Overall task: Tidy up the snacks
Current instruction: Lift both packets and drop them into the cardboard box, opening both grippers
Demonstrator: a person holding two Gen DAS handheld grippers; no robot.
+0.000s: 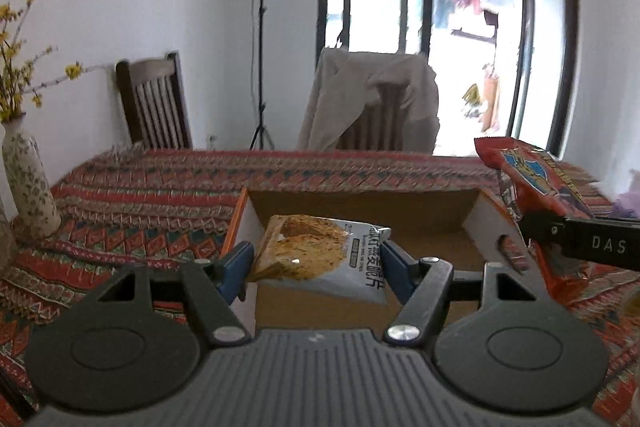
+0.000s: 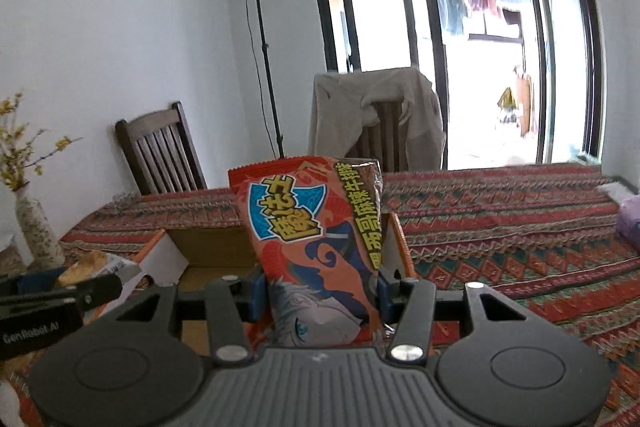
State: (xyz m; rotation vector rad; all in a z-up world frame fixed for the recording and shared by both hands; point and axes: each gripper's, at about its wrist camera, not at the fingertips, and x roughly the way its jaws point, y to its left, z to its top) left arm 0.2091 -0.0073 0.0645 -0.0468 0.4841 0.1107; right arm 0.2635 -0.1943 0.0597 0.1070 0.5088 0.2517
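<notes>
Above the open cardboard box, a white-and-tan snack bag is pinched by the left tool; a red packet printed with Chinese characters is pinched by the right tool, marked "DAS".

Purple thing at table's right, cut by frame edge.

Both wrist cameras sit close behind their own blue-padded fingers, tilted slightly down across the open cardboard box toward the wall and glass doors, sharing box and patterned tablecloth.
</notes>
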